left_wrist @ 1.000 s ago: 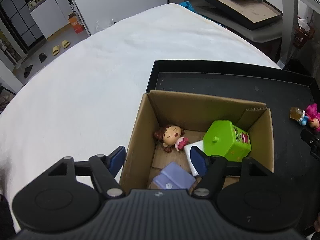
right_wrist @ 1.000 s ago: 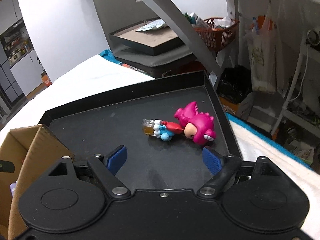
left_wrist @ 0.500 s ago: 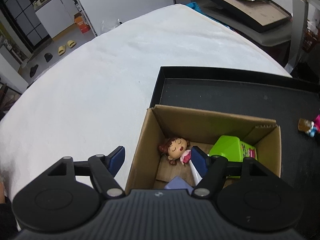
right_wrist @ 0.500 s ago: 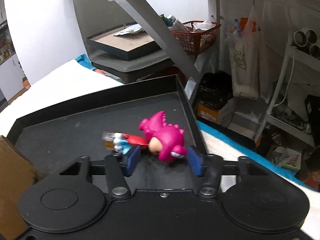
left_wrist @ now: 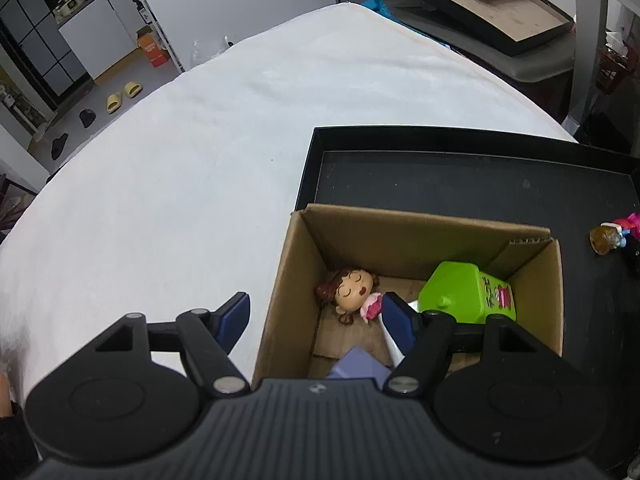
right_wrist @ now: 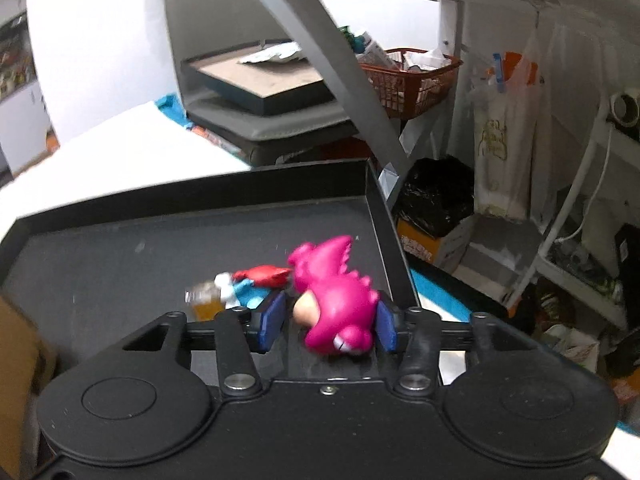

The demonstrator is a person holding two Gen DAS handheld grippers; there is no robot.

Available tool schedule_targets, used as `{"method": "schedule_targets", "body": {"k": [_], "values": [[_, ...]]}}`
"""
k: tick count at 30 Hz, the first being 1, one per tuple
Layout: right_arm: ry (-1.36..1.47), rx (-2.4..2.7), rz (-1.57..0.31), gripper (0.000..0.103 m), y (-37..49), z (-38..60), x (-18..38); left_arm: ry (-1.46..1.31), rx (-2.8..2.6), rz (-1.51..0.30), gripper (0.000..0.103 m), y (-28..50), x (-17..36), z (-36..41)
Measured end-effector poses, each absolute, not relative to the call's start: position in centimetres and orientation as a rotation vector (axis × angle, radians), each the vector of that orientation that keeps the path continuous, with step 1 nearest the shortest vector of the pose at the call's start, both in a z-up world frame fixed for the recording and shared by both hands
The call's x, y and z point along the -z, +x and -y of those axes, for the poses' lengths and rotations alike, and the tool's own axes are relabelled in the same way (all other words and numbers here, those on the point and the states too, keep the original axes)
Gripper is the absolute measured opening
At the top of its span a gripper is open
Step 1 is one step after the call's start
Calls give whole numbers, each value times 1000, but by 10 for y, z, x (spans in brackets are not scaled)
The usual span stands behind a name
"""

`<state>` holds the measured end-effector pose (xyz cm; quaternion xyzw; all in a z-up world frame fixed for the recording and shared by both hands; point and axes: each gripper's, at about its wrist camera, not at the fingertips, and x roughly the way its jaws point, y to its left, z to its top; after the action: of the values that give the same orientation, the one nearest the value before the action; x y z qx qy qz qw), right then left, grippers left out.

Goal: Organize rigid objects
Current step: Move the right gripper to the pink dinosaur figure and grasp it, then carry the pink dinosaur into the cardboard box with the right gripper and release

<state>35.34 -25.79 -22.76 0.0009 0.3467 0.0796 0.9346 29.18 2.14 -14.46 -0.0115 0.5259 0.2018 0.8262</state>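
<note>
My right gripper (right_wrist: 328,326) is shut on the pink dinosaur-hooded figurine (right_wrist: 336,300), gripping its head, and holds it slightly above the black tray (right_wrist: 120,248). The figurine's feet show in the left wrist view (left_wrist: 608,236). My left gripper (left_wrist: 316,316) is open and empty over the left wall of the cardboard box (left_wrist: 280,300). In the box lie a brown-haired doll (left_wrist: 352,288), a green toy (left_wrist: 464,292), a purple block (left_wrist: 356,364) and a white item.
The black tray (left_wrist: 460,176) sits on a white-covered table (left_wrist: 180,184). Beyond the table's right edge are a grey frame (right_wrist: 340,76), a red basket (right_wrist: 416,76), bags and shelving.
My right gripper moved forward, closed on the pink figurine and began to lift it. My left gripper drew back a little from the box and stayed open.
</note>
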Motion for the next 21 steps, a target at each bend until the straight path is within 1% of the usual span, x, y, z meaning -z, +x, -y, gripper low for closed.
{"method": "schedule_targets", "body": {"k": [16,21], "values": [[33,-170,-784,40,323,264,201,-75,-367,-1119,71,272,147,-34],[123,-181,-810,40,315,269,184,-89,-325,-1101,71,267,147,-35]]}}
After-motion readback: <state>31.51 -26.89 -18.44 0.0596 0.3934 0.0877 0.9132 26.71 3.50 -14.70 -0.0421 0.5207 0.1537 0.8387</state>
